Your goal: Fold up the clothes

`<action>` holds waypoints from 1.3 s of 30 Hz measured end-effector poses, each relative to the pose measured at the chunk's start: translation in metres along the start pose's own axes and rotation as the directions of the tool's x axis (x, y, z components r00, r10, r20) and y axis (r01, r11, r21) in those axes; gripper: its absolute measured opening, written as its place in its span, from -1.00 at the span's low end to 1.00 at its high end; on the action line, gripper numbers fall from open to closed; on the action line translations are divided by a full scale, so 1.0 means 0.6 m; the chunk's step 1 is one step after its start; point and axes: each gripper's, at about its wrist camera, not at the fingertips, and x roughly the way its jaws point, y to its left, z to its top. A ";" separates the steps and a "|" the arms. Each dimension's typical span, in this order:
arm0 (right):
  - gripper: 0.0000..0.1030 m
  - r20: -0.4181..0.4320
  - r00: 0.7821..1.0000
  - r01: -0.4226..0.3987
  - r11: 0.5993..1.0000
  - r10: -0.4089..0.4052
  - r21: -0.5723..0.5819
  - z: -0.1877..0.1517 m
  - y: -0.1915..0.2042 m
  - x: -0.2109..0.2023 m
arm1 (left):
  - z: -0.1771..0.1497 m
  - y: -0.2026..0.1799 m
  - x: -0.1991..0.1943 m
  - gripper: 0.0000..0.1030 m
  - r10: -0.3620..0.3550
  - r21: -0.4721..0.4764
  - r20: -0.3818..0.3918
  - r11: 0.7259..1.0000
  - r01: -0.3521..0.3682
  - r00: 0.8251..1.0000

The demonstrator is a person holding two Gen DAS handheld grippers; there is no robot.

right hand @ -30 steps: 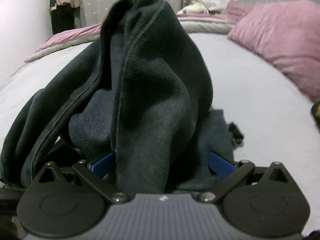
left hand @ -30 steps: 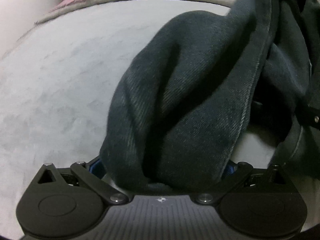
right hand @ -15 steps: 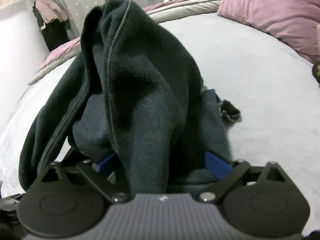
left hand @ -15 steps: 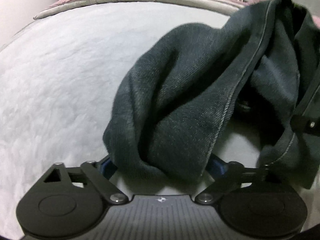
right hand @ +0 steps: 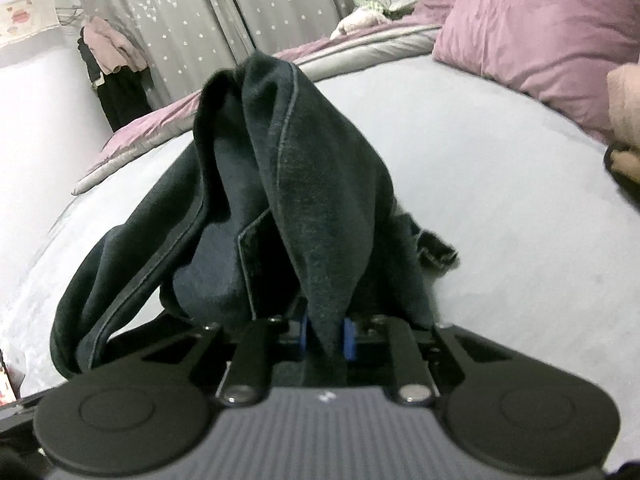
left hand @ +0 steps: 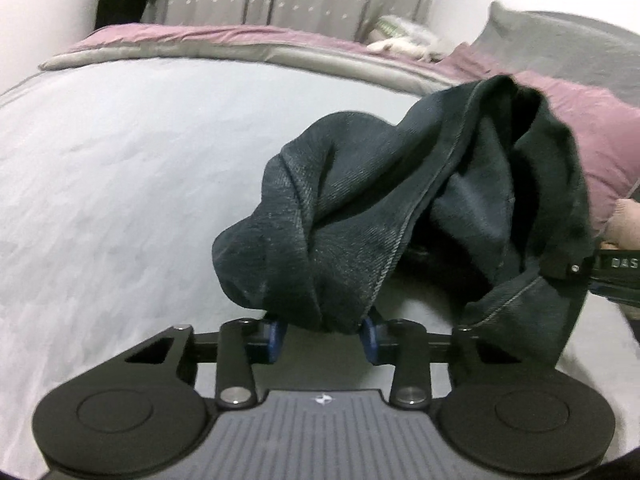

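left gripper (left hand: 324,330): clamped on a thick fold of the dark blue-grey denim garment (left hand: 360,216) | right gripper (right hand: 326,338): pinching its edge | garment hangs bunched between both, above the pale grey bed (left hand: 120,184)

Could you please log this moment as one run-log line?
step: fold clothes | left gripper: shut on garment | right gripper: shut on garment | garment: bunched, held above bed | fold: not yet done

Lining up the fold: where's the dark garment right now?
The dark garment hangs bunched between both tools, pinched in the left tool and the right tool, above the grey bedspread.
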 end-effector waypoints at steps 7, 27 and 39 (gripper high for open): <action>-0.35 0.022 1.000 -0.014 1.000 0.015 -0.015 0.004 -0.015 -0.029 | -0.004 -0.060 -0.010 -0.64 -0.126 0.075 0.026 0.989 0.124 0.992; 0.14 -0.072 0.948 -0.313 0.949 0.310 -0.030 0.007 0.069 -0.046 | -0.026 -0.112 -0.050 -0.92 -0.318 0.338 -0.047 0.887 0.314 0.947; 0.18 -0.187 0.944 -0.280 0.960 0.272 -0.020 -0.020 0.121 0.010 | 0.010 -0.044 -0.080 -0.17 -0.244 0.248 0.037 0.942 0.228 0.969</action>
